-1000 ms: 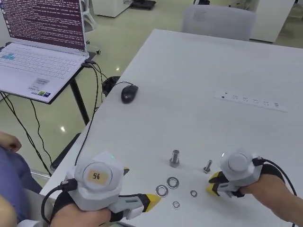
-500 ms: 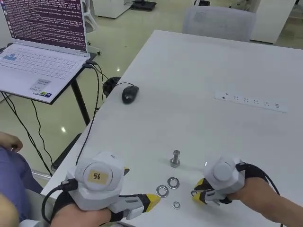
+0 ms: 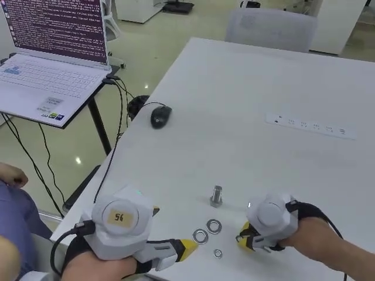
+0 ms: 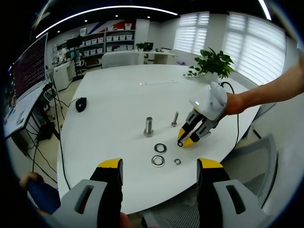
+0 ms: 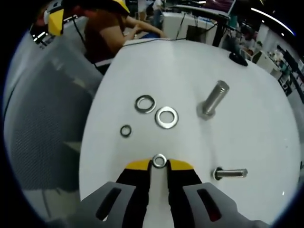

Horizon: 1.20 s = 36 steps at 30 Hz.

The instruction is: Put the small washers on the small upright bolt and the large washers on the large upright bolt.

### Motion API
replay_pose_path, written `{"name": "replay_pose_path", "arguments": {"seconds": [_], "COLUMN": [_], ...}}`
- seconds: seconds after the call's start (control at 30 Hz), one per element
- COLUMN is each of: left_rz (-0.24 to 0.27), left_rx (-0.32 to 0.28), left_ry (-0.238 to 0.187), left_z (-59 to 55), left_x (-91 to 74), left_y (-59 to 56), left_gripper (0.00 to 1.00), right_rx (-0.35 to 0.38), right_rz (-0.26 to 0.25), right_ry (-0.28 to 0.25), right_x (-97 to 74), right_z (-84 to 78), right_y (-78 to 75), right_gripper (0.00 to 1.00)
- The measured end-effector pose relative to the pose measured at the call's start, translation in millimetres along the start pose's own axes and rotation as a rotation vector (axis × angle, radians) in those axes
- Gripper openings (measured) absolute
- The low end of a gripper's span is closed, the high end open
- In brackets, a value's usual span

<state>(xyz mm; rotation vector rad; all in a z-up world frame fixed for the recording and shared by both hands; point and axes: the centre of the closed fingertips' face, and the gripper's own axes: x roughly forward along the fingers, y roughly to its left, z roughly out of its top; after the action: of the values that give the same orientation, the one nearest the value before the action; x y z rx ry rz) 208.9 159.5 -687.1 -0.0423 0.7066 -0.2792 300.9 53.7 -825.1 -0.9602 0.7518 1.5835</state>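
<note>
A white round-cornered table point(image 3: 246, 105) holds all the work near its 6 o'clock edge in the head view. The grey, yellow-tipped left gripper point(image 3: 185, 250) rests at 7 o'clock, its jaws spread wide with nothing between them. The right gripper point(image 5: 158, 167) sits at 5 o'clock. Its jaws are drawn almost together and pinch a small silver steel washer point(image 5: 159, 161) at their very tips. Whether the washer is off the tabletop cannot be told.

Seen from those tips in the right gripper view, the large upright steel bolt point(image 5: 213, 99) stands head-down at 1 o'clock. The small upright steel bolt point(image 5: 230, 173) is near at 3 o'clock. Two large flat steel washers point(image 5: 166, 117) lie just beside each other at 11 and 12 o'clock. A second small steel washer point(image 5: 126, 130) lies flat at 10 o'clock.

The washers look thin, stiff, light and slick, so they are likely to skate or flip when nudged. The best hold is probably across one side of the ring, leaving the hole free to drop over the bolt's thread. A light, steady squeeze should be enough, since nothing here looks fragile.
</note>
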Motion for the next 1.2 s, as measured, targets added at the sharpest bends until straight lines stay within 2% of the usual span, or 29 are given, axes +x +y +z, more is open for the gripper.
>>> {"name": "replay_pose_path", "arguments": {"seconds": [0.33, 0.73, 0.83, 0.93, 1.2], "left_rz": [-0.004, -0.01, -0.007, -0.004, -0.011], "left_rx": [0.003, 0.003, -0.001, -0.003, 0.003], "left_ry": [0.002, 0.003, 0.0, -0.001, 0.0], "left_z": [0.6, 0.0, 0.5, 0.9, 2.8], "left_x": [0.3, 2.0, 1.3, 1.1, 3.8], "left_y": [-1.8, -2.4, -1.3, 0.0, -2.3], "left_gripper": [0.62, 0.62, 0.62, 0.62, 0.62], "right_rx": [0.049, 0.139, 0.158, 0.177, 0.147], "right_rz": [-0.019, -0.062, -0.085, -0.114, -0.205], "right_ry": [-0.011, -0.043, -0.049, -0.083, -0.105], "right_x": [-2.0, -13.2, -20.0, -33.3, -68.4], "right_z": [-1.2, -8.6, -10.6, -7.1, 1.4], "right_y": [-1.4, -12.6, -19.1, -27.8, -57.5], "right_gripper": [0.14, 0.14, 0.14, 0.14, 0.14]}}
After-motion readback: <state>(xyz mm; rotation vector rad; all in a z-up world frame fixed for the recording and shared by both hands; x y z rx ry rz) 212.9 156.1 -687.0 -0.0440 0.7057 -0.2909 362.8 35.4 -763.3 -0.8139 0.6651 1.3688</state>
